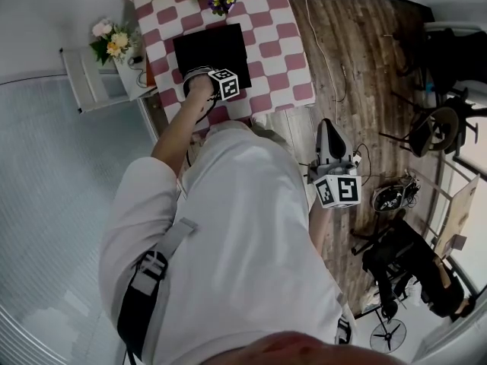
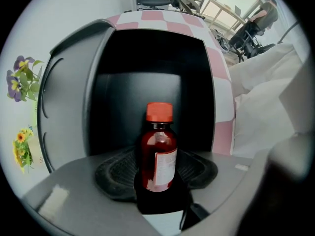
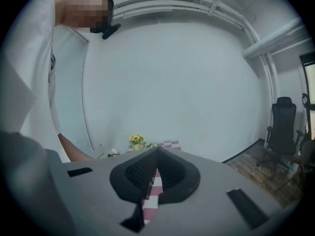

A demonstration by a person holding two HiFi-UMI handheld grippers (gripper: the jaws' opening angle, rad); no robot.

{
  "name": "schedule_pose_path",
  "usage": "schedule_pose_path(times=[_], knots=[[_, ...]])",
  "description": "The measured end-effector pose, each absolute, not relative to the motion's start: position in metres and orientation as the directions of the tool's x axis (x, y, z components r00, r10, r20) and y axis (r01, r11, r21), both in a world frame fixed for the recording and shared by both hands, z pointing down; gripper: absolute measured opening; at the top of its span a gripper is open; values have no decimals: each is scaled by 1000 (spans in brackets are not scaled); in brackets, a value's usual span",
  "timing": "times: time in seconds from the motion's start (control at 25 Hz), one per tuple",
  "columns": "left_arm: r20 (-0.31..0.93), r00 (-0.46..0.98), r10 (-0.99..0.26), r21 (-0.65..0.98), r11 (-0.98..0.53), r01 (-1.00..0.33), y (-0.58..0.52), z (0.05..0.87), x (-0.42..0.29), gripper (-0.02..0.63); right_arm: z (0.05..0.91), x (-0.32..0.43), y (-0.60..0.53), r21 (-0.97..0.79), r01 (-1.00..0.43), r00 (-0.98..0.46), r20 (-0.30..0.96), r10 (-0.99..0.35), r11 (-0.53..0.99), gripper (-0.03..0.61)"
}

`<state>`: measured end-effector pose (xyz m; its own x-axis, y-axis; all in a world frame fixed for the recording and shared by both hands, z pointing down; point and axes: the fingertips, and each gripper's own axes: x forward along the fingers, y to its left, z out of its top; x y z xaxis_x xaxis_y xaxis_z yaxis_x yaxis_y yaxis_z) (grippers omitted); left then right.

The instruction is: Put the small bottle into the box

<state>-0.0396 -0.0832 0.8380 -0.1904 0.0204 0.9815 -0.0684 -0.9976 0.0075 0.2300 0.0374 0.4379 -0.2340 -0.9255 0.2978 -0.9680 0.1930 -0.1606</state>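
The bottle, dark red with an orange cap, sits between my left gripper's wide-set jaws, pads against its sides, so I read it as gripped. Behind it I see the dark inside of the open black box on the checked table. My right gripper is clenched on nothing, out over the wooden floor.

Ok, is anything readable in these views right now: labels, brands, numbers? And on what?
White label on the small bottle: any print is too blurred to read.
Marker cubes: black-and-white square patterns only, no letters or numbers.
No other text shows anywhere.
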Motion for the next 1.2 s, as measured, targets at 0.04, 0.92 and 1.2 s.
schedule_pose_path(times=[0.04,0.92,1.2], knots=[[983,-182,17,4,-997,-75,-83,837,-40,233,438,230,37,-161,-967,-237,298,-925,196,2],[977,147,-154,-125,-974,-191,-83,743,-49,249,441,196,12,-182,-925,-375,283,-883,335,2],[853,382,-356,-219,-908,-357,-90,671,-47,219,441,158,-5,-195,-883,-466,271,-842,426,2]])
